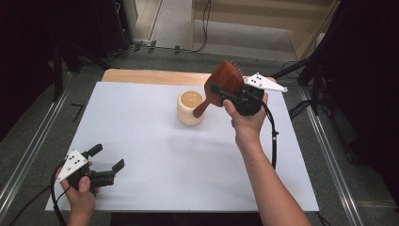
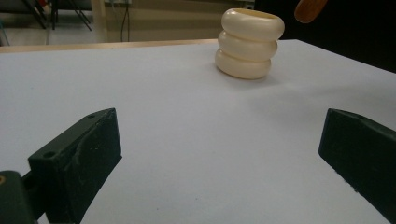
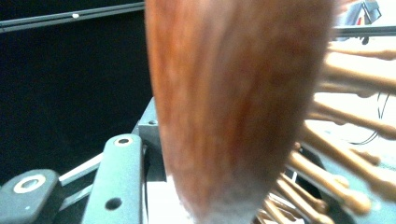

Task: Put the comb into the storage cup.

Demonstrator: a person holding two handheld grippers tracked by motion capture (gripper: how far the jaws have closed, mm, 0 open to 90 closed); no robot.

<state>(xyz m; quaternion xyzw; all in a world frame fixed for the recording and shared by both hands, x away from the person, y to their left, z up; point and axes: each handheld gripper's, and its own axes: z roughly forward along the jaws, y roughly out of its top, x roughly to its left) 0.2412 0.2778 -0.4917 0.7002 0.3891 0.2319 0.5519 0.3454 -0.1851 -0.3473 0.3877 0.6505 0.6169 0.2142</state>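
Note:
A reddish-brown wooden hairbrush [image 1: 225,80] hangs tilted in the air at the far right of the white board. My right gripper [image 1: 227,92] is shut on its paddle. The brush handle slopes down to the left, and its tip sits over the rim of a cream ribbed cup [image 1: 189,107]. In the right gripper view the brush back [image 3: 233,93] stands close up, with its wooden pins [image 3: 345,140] sticking out to the right. My left gripper [image 1: 109,157] rests open near the board's front left corner. Nothing lies between its jaws, which face the cup [image 2: 247,44] and the handle tip [image 2: 309,9].
The white board [image 1: 164,155] lies on a wooden table whose bare strip [image 1: 155,75] shows along the far edge. Metal rails run down both sides. Cables and dark stands crowd the floor behind and to the right.

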